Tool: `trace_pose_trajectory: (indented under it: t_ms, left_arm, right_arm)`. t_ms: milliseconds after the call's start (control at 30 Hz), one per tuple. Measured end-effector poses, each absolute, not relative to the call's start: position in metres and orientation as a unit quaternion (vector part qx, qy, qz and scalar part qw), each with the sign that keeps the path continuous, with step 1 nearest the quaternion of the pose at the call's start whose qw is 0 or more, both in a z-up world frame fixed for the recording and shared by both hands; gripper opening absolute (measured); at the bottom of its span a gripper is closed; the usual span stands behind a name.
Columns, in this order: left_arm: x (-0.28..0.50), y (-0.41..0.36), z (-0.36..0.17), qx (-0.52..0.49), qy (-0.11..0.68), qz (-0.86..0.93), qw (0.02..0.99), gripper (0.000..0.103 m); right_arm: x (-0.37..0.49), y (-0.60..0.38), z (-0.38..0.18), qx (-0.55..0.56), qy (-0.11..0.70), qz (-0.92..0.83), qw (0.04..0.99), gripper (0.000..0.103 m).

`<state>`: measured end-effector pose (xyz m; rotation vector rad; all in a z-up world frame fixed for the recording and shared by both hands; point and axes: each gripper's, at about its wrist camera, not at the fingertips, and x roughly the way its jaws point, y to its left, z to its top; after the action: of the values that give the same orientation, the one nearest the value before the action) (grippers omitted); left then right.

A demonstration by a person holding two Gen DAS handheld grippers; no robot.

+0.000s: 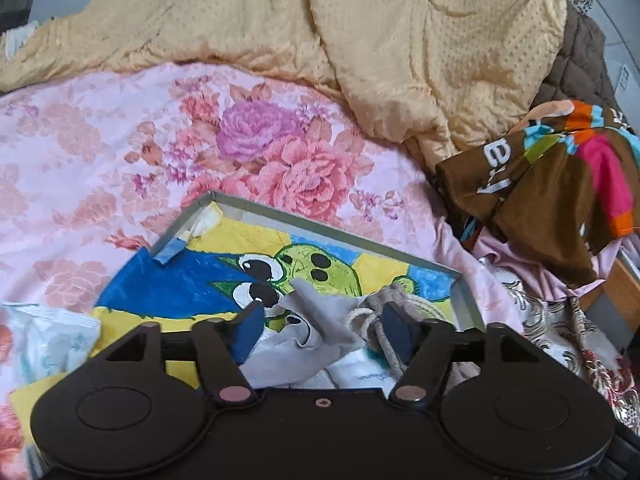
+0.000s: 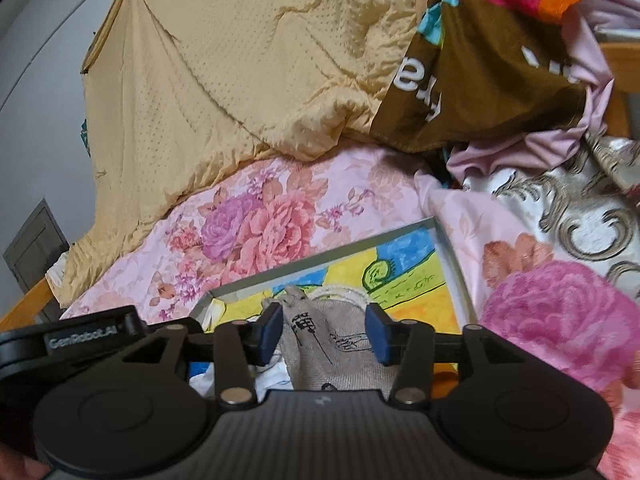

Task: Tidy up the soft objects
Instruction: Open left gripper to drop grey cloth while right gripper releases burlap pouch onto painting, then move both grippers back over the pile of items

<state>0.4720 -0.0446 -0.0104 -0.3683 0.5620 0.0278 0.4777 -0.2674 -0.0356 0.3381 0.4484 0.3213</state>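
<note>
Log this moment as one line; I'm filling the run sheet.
left tongs: open over grey cloth | right tongs: open around drawstring pouch | both in painted tray on floral bedsheet

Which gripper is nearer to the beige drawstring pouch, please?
Right. The right gripper straddles the beige drawstring pouch, fingers open on either side; the left gripper sits beside it, over grey cloth.

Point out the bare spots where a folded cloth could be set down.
Free: floral sheet between yellow quilt and painted tray. Crowded: the tray's near end, with grey cloth and drawstring pouch; the heap around the brown blanket.
</note>
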Motion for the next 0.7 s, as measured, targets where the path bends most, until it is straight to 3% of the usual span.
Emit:
trace_pose_trajectory:
  t_ms: [300,367,700]
  left_arm:
    - [0.415,-0.046,0.024,-0.170,0.243,-0.005,0.955,0.088]
    - [0.401,-0.047,0.030,-0.158,0.234,-0.006,0.959,0.094]
    - [0.335,-0.048,0.039,-0.142,0.204,-0.006,0.969,0.101]
  right_arm:
    - [0.435,-0.275,-0.005,0.138,0.192,0.146,0.961,0.086]
    - [0.425,-0.274,0.001,0.125,0.188,0.146,0.963,0.088]
    - [0.367,-0.272,0.016,0.088,0.175,0.149,0.969,0.101]
